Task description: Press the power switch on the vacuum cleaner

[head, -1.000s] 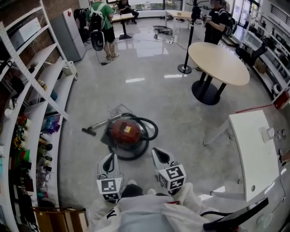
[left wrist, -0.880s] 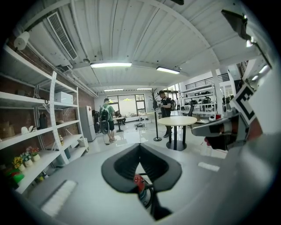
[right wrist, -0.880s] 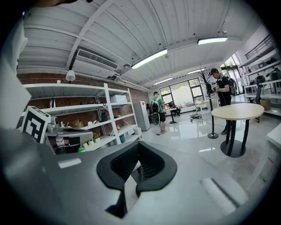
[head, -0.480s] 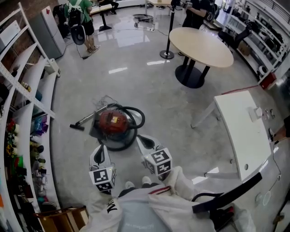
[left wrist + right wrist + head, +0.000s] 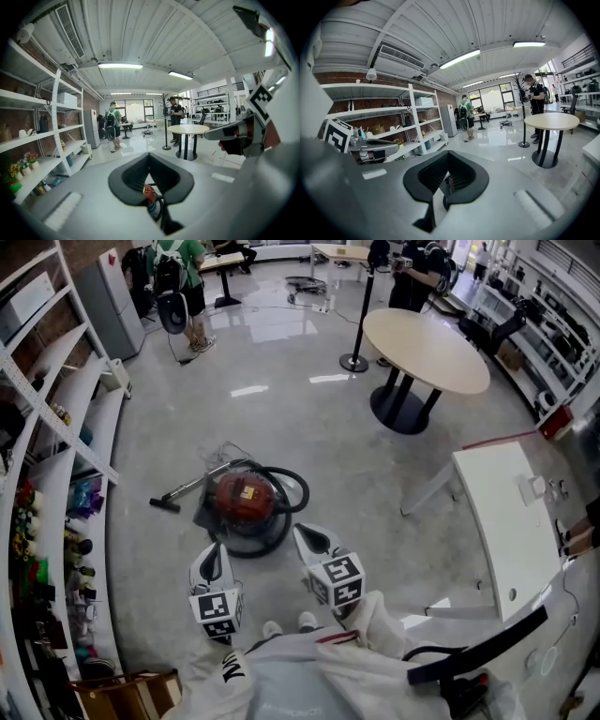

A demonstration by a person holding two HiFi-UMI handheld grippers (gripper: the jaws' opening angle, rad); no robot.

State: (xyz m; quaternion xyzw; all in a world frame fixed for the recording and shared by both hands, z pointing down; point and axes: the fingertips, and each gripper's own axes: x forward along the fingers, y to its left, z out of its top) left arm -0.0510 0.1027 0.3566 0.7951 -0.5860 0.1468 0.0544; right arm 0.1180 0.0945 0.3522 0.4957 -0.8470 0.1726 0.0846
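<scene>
Bright, even light; fisheye-warped edges.

red vacuum cleaner (image 5: 149,192) beyond closed fingers (image 5: 124,181)

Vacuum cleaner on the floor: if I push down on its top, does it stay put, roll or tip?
Likely stays upright: the vacuum cleaner is a squat, round canister low on the floor. A sideways push might slide or roll it; the floor looks polished. The hose looped round it looks floppy and may drag.
</scene>
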